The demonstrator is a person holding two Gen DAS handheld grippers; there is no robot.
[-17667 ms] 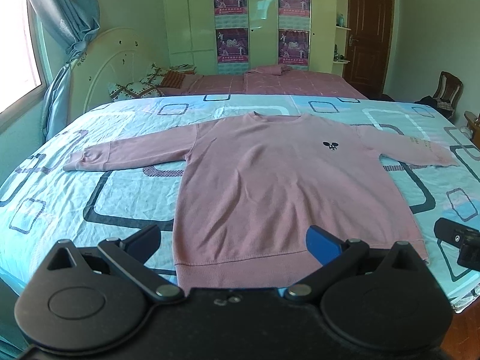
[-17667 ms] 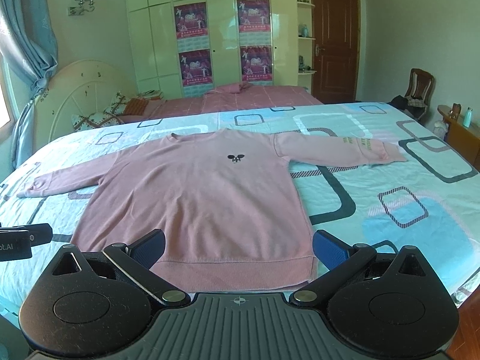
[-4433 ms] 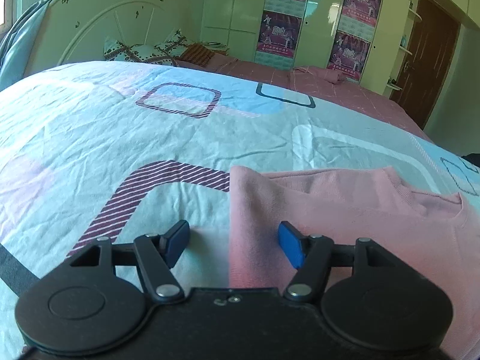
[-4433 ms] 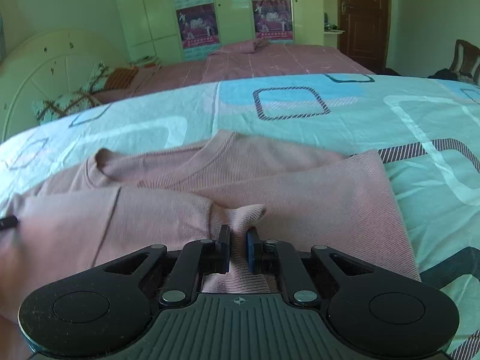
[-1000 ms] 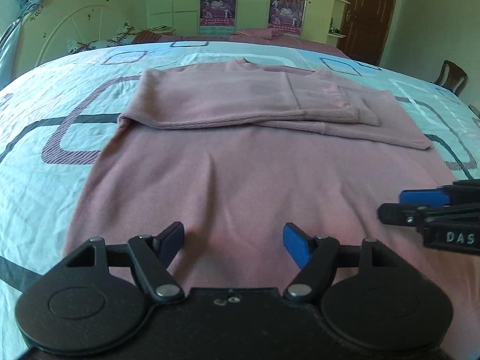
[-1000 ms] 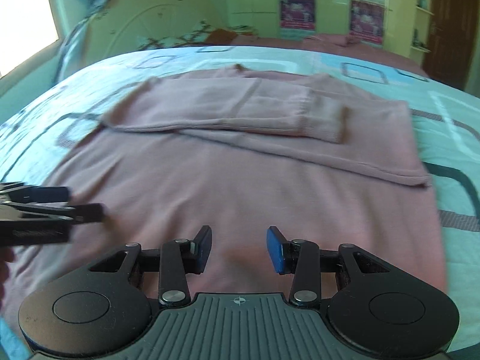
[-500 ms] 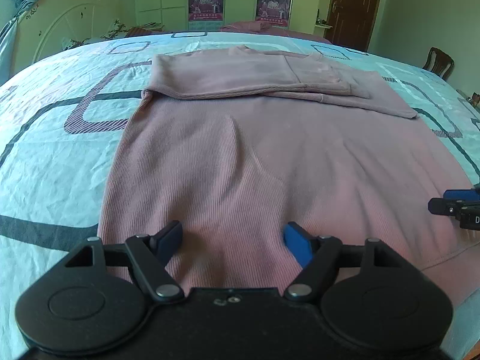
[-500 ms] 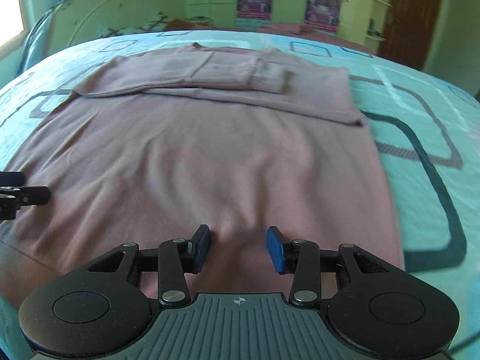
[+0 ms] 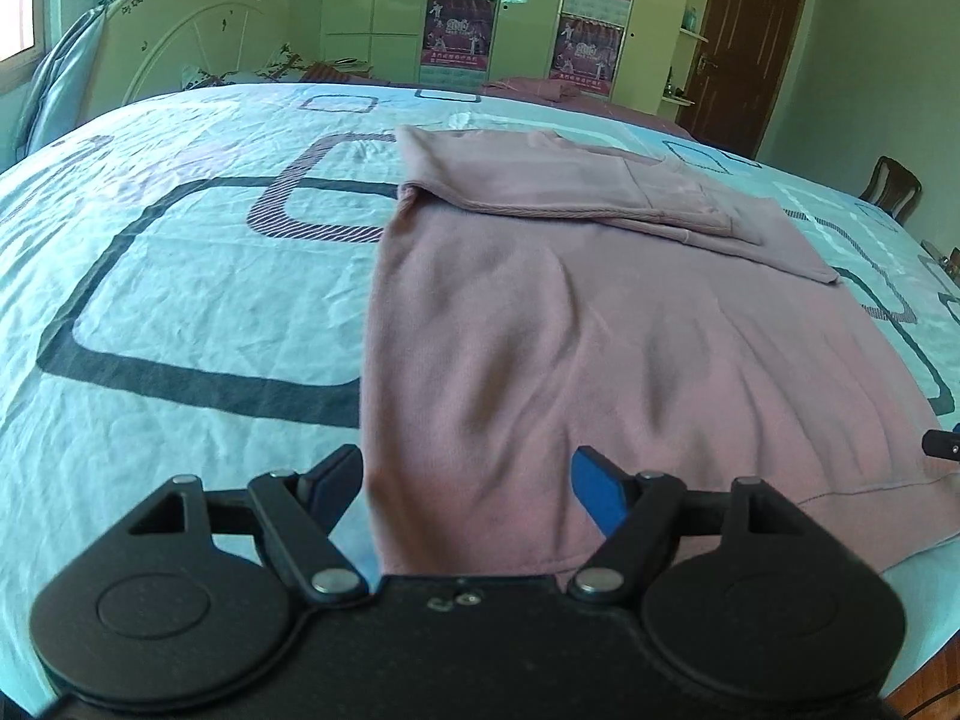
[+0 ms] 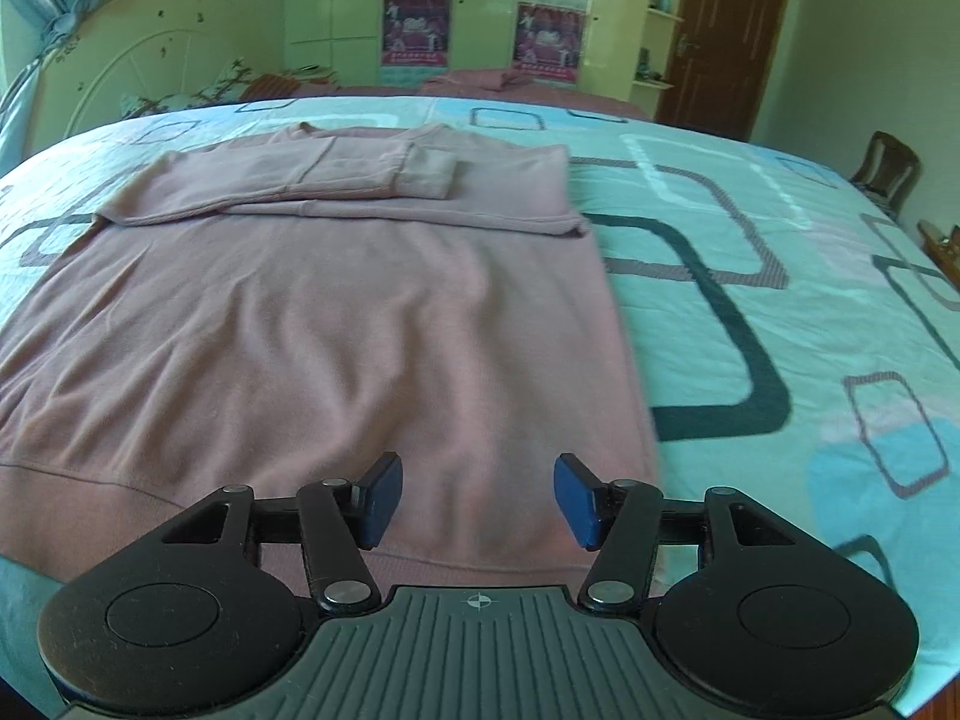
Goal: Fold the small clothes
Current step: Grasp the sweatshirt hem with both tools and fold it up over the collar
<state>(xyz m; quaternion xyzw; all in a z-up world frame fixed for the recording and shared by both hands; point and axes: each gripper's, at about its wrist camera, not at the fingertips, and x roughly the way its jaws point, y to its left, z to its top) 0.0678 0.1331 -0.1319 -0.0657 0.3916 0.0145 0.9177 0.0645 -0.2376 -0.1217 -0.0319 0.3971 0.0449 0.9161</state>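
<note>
A pale blue bedspread (image 10: 780, 252) with dark rounded squares covers the bed; posters (image 10: 417, 30) hang on the cupboard doors, a brown door (image 10: 726, 30) (shut) beside them, a wooden chair (image 10: 888, 171) at right.

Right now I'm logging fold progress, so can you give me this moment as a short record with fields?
garment: pink sweatshirt, lying flat on the bed
surface: patterned bedsheet, light blue with dark rounded rectangles
sleeves: both folded inward across the chest, the cuff on top
body: lower half not yet folded
hem: hem nearest both grippers
left gripper: left gripper open, over the sweatshirt's left hem corner, one finger over the sheet
right gripper: right gripper open, above the hem near the right edge
holding: nothing in either gripper
</note>
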